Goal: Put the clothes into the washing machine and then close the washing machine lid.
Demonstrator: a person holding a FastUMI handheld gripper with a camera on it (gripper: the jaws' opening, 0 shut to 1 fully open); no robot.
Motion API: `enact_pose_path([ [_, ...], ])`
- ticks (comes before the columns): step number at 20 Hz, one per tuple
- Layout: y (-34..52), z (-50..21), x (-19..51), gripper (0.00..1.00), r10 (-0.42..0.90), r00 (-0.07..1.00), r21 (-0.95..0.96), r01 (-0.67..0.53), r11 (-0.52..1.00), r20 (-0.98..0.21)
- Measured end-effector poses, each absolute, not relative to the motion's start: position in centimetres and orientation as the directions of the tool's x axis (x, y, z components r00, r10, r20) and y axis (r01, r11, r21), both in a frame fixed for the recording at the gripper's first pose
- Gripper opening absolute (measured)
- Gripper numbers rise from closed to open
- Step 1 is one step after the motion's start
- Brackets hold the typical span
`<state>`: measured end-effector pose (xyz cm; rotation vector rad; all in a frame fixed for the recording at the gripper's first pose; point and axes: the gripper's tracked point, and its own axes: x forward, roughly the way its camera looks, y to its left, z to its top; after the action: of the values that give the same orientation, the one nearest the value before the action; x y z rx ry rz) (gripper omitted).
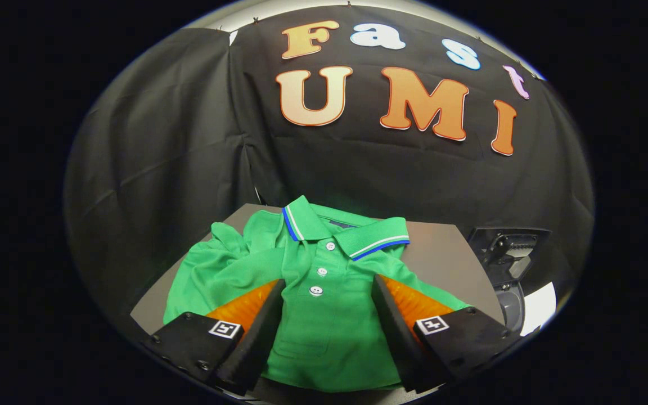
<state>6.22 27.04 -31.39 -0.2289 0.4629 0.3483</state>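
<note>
While the gripper is being held low over the worktop, its two fingers are being kept spread wide apart, with nothing pinched between them. A green polo shirt is being seen laid out flat on the worktop, front side up, and its middle is lying in the gap between the fingers, though whether the fingertips are touching the cloth cannot be told. The shirt's collar, edged with blue and white stripes, is being shown just beyond the fingertips, pointing toward the booth's black cloth wall. Three white buttons are being displayed in a row down the placket, the lowest one sitting level with the fingertips. A crumpled sleeve is being spread out beyond the left finger. Off the worktop's right edge, a dark object with a rounded grey part below it is being glimpsed; what it is cannot be told.
</note>
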Motion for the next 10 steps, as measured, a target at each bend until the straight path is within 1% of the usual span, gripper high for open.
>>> enact_pose_path([
  [1,26.7,-31.4,6.3,0.96,0.273,0.839,-0.137,-0.376,0.916,-0.471],
  [3,26.4,-31.4,6.4,0.77,0.277,0.83,-0.132,-0.382,0.915,-0.484],
  [5,26.0,-31.2,6.3,0.57,0.292,0.812,-0.127,-0.405,0.905,-0.506],
  [8,25.6,-30.5,6.3,0.32,0.308,0.798,-0.108,-0.418,0.902,-0.518],
  [9,25.5,-30.6,6.3,0.25,0.31,0.79,-0.101,-0.421,0.901,-0.528],
  [10,25.3,-30.3,6.3,0.25,0.313,0.788,-0.09,-0.419,0.904,-0.529],
])
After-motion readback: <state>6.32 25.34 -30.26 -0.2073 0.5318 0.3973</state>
